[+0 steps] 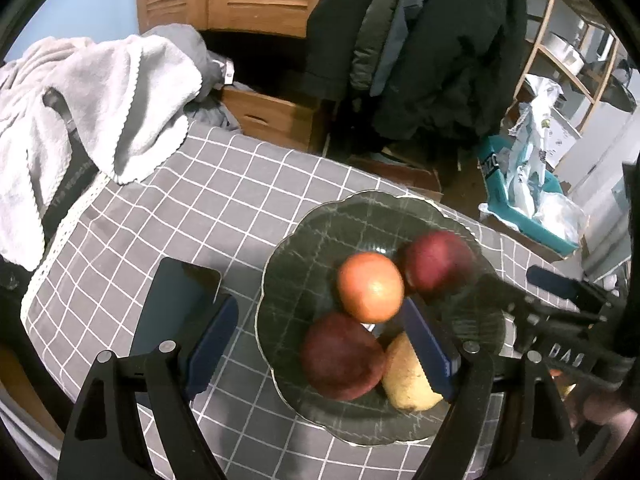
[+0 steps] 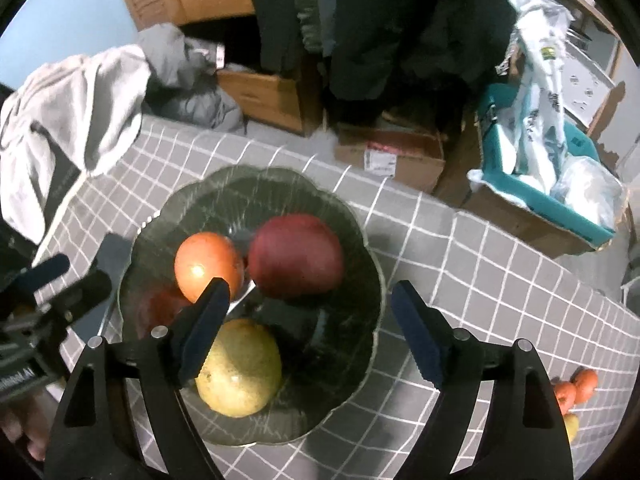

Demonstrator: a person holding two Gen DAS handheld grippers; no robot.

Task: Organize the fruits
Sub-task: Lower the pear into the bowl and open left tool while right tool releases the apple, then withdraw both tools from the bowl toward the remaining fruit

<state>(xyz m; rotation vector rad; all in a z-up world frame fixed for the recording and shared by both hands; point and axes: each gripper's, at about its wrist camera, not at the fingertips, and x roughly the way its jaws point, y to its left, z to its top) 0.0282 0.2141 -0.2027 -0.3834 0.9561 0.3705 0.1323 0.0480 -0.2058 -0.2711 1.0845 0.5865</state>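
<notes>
Both tongs hang above the dark glass plate (image 1: 304, 216) with fingers spread wide and nothing between them: the left gripper (image 1: 324, 344) over its near-left rim, the right gripper (image 2: 312, 328) over its near side. Four fruits lie together on the plate (touching or nearly so): an orange (image 1: 370, 286), a dark red apple (image 1: 438, 260) beside it, a second red apple (image 1: 340, 356) nearer, and a yellow pear (image 2: 238, 368). A dark phone (image 1: 176, 304) lies on the grey checked tablecloth (image 1: 200, 200) left of the plate. More small oranges (image 2: 576, 390) sit well apart at the cloth's right edge.
</notes>
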